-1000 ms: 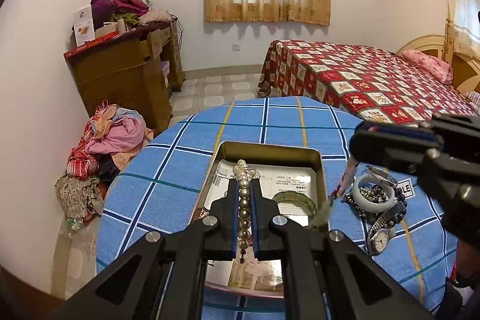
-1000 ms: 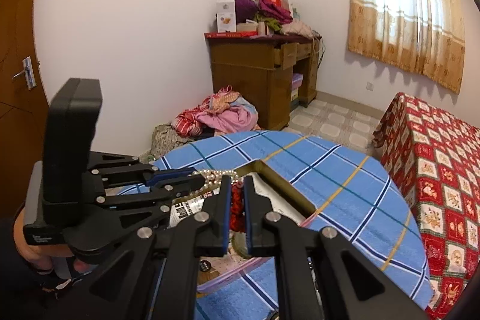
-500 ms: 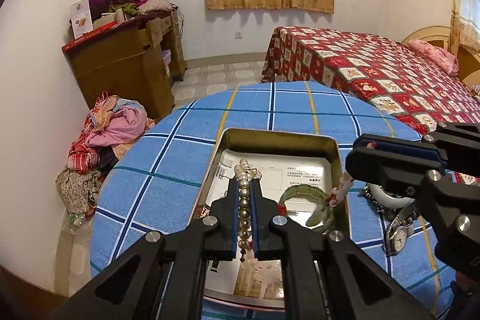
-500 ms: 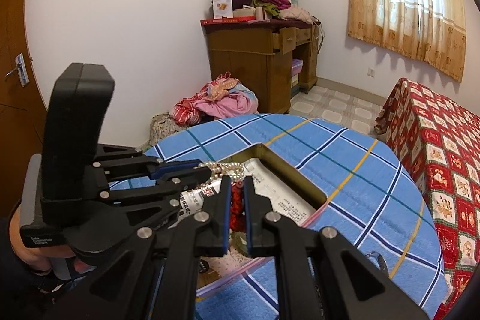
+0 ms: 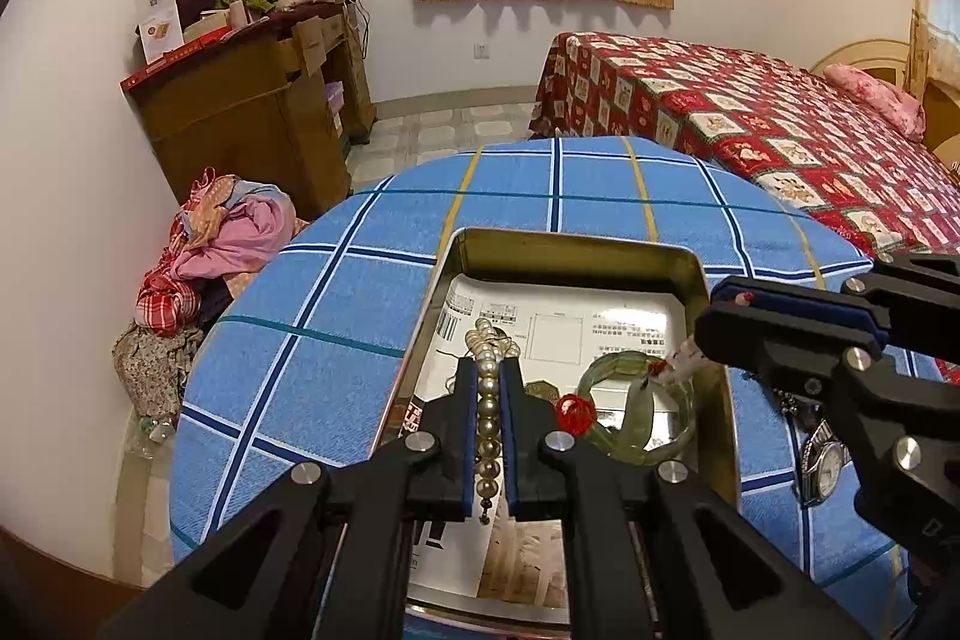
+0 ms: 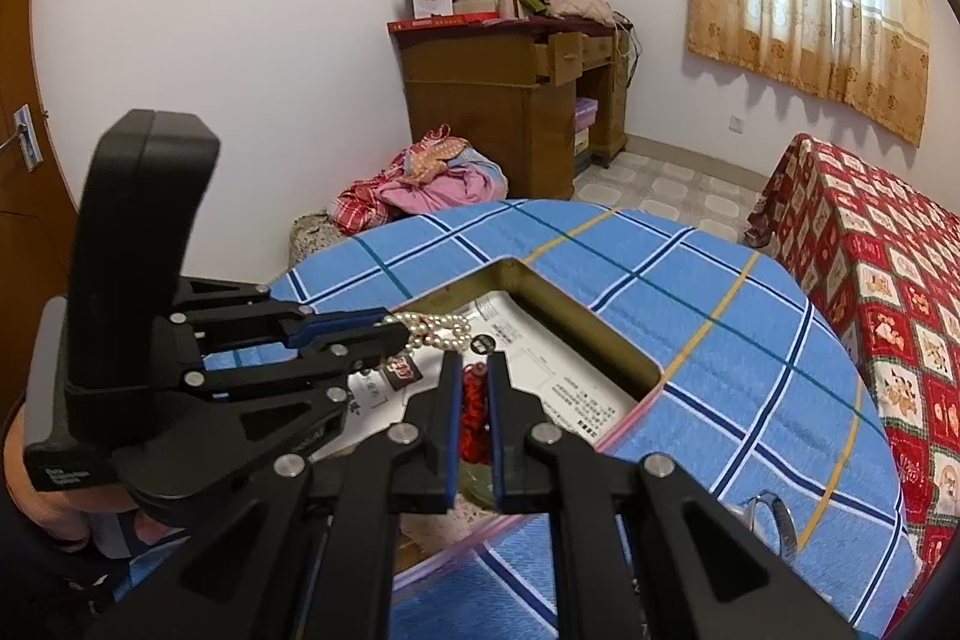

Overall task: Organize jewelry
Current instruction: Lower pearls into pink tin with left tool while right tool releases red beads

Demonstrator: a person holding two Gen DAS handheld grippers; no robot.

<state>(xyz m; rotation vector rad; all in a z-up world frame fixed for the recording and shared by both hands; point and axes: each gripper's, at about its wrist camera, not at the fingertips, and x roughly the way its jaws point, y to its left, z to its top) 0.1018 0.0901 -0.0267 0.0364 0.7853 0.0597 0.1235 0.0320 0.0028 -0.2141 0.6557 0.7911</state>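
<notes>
Pearls and red beads over the tin

Pearl strand (image 5: 487, 403) is clamped in the left tool (image 5: 487, 436), red bead string (image 6: 474, 415) in the right tool (image 6: 474, 430). Both hang over the gold tin (image 5: 576, 244) mid-desk, likely for dropping beside the green bangle (image 5: 636, 415).

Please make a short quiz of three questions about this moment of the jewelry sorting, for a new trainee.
1. True or false: the left gripper is shut on the white pearl bead strand.
2. What does the right gripper hold? A) silver wristwatch B) red beaded piece C) nothing
3. Fill in: the translucent green bangle lies inside the rectangular metal ____.

Key: 1 true. 2 B, the red beaded piece. 3 tin.
</notes>
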